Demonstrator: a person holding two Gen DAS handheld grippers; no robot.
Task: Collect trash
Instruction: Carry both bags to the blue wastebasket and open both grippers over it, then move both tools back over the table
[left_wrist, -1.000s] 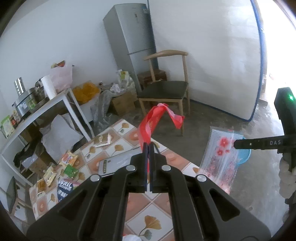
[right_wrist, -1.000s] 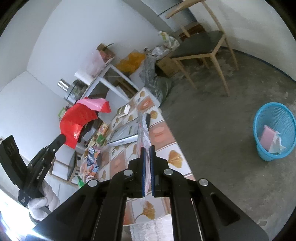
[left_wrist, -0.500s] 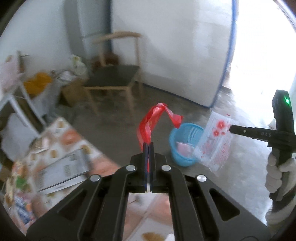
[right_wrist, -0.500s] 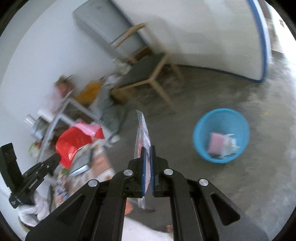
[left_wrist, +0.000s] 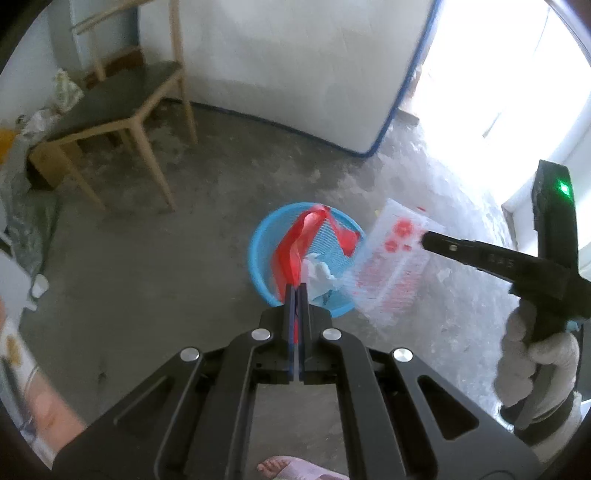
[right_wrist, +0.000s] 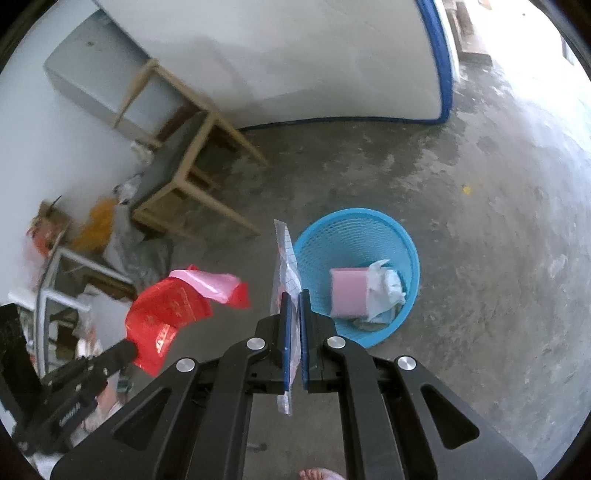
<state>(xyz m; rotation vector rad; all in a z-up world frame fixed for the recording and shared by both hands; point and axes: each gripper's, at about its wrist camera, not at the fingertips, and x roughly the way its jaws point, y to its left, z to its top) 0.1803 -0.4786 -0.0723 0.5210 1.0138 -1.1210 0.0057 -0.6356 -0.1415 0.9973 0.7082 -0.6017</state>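
Note:
My left gripper (left_wrist: 296, 291) is shut on a red plastic wrapper (left_wrist: 295, 247) that hangs over the blue mesh basket (left_wrist: 258, 254) on the floor. My right gripper (right_wrist: 294, 299) is shut on a clear plastic bag with red print (right_wrist: 284, 254), held edge-on just left of the blue basket (right_wrist: 410, 258). In the left wrist view that clear bag (left_wrist: 391, 266) hangs from the right gripper (left_wrist: 428, 238) beside the basket's right rim. The basket holds a pink packet (right_wrist: 347, 291) and white crumpled plastic (right_wrist: 384, 288). The right wrist view also shows the red wrapper (right_wrist: 166, 314) in the left gripper (right_wrist: 129, 347) at lower left.
A wooden chair (left_wrist: 122, 110) stands at the back left on the concrete floor (left_wrist: 147, 266). A white board with a blue edge (left_wrist: 314, 74) leans against the wall behind the basket. Clutter and a metal rack (right_wrist: 66, 280) sit at the left. A gloved hand (left_wrist: 535, 362) grips the right tool; a bare foot (left_wrist: 284, 469) shows below.
Both grippers swung away from the tiled table and tipped down toward the floor. The blue basket now lies just ahead of both, with the wrapper and the bag still gripped.

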